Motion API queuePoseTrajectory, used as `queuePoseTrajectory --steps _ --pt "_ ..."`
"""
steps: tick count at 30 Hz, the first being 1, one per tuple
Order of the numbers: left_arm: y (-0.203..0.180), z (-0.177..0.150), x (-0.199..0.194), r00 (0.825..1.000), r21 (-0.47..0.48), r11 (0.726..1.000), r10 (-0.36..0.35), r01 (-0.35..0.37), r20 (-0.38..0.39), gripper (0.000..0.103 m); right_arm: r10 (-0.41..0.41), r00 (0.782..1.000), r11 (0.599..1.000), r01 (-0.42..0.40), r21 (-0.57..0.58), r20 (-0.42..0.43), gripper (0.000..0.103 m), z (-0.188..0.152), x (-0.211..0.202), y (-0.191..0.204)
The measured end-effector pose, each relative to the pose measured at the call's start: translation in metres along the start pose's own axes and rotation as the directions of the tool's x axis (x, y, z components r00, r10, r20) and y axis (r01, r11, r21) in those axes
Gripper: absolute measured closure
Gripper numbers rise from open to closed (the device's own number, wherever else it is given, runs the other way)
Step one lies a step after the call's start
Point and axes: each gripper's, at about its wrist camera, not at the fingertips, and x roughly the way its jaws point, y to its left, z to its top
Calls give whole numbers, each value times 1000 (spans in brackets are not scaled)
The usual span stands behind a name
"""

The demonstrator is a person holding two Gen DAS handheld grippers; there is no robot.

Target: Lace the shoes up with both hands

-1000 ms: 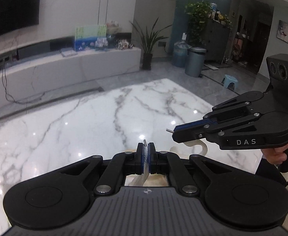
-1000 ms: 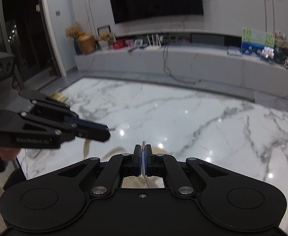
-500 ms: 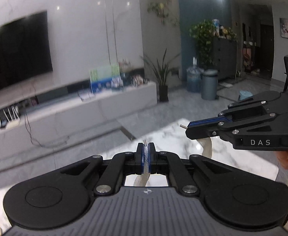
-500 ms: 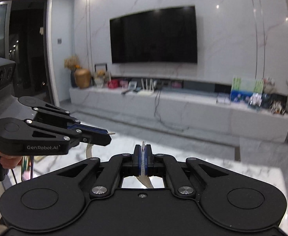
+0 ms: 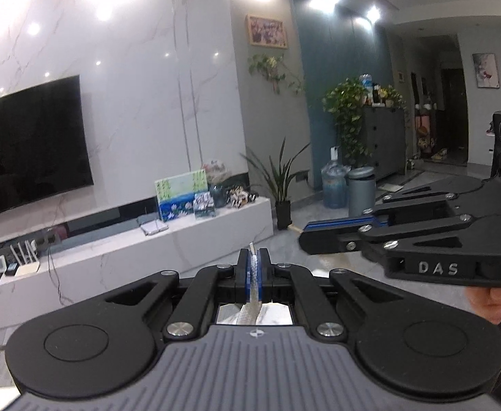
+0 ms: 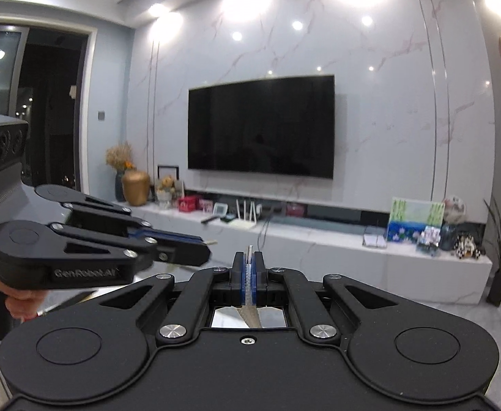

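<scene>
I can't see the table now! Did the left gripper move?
Yes. The left gripper tilted upward: the television now fills its view where tabletop showed before.

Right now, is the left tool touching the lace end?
Touching. The left wrist view shows the left tool shut on the lace end, whose woven strip sits pinched between its blue pads.
</scene>
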Motion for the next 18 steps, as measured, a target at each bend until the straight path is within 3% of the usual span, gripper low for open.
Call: queuePoseTrajectory --steps 18 --pt "-2 38 -14 996 13 999 42 -43 72 101 -8 996 1000 7 16 88 101 43 2 -7"
